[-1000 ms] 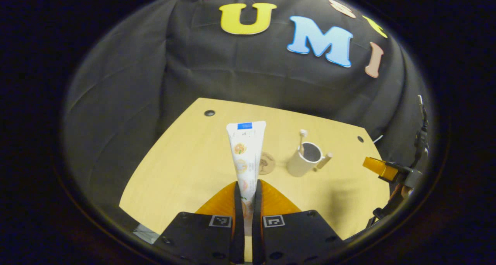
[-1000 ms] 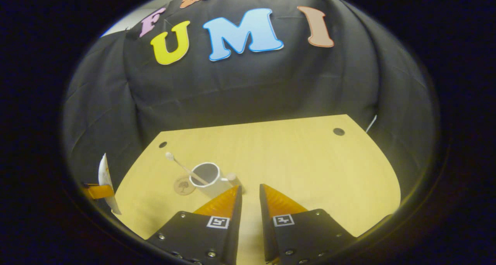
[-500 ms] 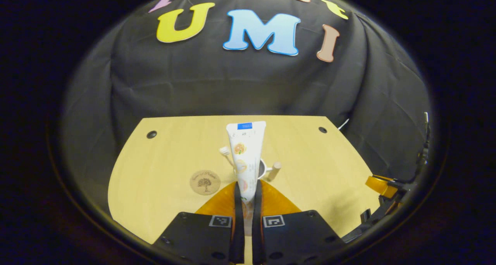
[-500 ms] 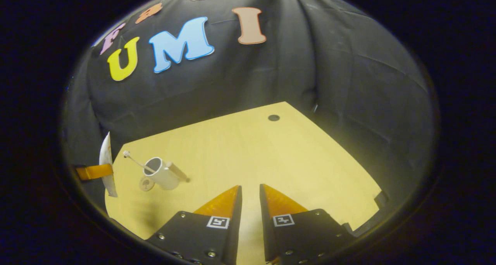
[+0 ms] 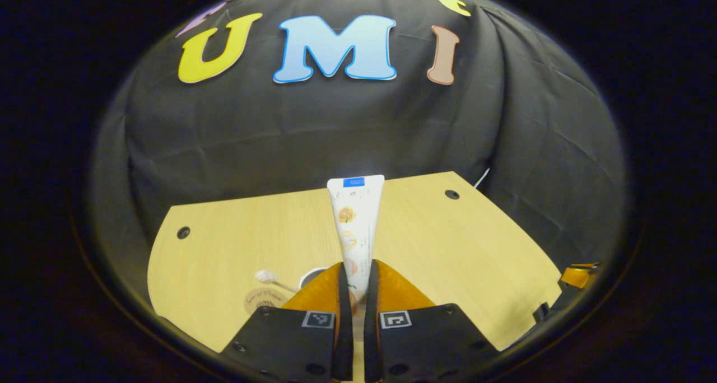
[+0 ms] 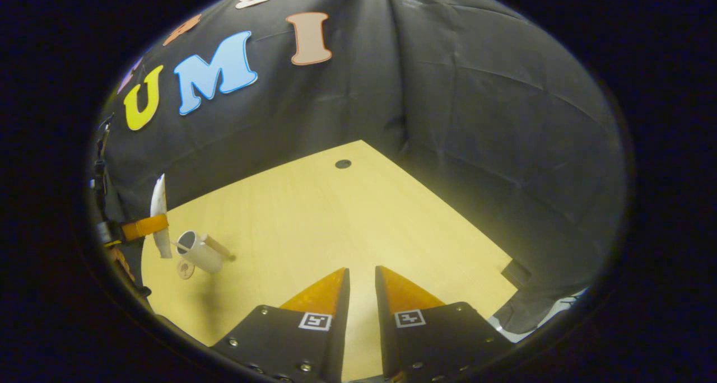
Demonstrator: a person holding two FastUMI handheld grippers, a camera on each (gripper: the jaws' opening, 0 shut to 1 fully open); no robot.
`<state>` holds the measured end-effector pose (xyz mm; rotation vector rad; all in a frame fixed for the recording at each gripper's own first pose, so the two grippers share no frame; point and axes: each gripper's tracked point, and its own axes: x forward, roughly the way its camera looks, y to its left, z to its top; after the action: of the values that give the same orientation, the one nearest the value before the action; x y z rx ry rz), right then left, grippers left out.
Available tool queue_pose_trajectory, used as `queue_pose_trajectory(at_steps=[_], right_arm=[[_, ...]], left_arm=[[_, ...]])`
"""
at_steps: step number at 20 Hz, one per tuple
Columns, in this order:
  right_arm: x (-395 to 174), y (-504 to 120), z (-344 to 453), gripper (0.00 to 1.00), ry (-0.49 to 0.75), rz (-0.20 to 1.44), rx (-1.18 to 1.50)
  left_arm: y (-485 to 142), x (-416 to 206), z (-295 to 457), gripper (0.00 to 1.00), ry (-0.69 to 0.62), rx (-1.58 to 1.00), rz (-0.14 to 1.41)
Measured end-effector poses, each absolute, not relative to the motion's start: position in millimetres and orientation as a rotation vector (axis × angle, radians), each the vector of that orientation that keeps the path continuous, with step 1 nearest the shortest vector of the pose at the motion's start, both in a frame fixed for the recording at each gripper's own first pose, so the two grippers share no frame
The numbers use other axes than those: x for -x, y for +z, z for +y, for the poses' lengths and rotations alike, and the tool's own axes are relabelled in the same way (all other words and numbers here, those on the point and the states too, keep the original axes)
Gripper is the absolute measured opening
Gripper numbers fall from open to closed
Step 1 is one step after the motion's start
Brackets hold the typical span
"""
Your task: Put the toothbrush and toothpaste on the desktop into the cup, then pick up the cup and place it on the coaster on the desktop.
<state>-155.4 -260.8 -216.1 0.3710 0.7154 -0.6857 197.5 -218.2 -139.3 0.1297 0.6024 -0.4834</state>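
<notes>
Both fingers of your left hand-held gripper [image 5: 356,285] pinch the toothpaste tube [image 5: 355,226] upright above the white cup [image 6: 197,251] holding the toothbrush [image 5: 270,278] beside the coaster [image 5: 264,300] on the tabletop [image 6: 347,226], right hand-held gripper [image 6: 362,288] slightly parted, empty.

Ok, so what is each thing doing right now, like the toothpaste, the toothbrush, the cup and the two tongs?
toothpaste: held upright above the desk, pinched in the left tongs.
toothbrush: in the cup, head sticking out at a slant.
cup: standing on the desk beside the coaster, not on it.
coaster: flat on the desk, bare.
left tongs: shut on the toothpaste.
right tongs: a narrow gap between the tips, holding nothing.
</notes>
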Motion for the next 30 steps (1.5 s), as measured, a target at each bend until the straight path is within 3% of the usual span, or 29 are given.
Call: queue_pose_trajectory(at_steps=[13, 19, 23, 24, 26, 30], right_arm=[[181, -218, -261, 0.26, -0.754, 0.783, -0.389], [178, -216, -254, 0.26, -0.728, 0.800, -0.369], [175, -218, -251, 0.26, -0.705, 0.805, -0.363], [174, -217, -251, 0.26, -0.698, 0.806, -0.360], [170, -219, -247, 0.26, -0.684, 0.805, -0.363], [168, -217, -244, 0.26, -0.654, 0.797, -0.366]], left_arm=[[-194, -263, -193, 0.15, -0.365, -0.213, 0.483], [-223, -252, -188, 0.17, -0.323, -0.219, 0.517], [-221, -242, -189, 0.34, -0.327, -0.181, 0.519], [-220, -241, -188, 0.47, -0.320, -0.184, 0.519], [-215, -236, -189, 0.57, -0.322, -0.181, 0.513], [-191, -228, -194, 0.91, -0.315, -0.190, 0.471]])
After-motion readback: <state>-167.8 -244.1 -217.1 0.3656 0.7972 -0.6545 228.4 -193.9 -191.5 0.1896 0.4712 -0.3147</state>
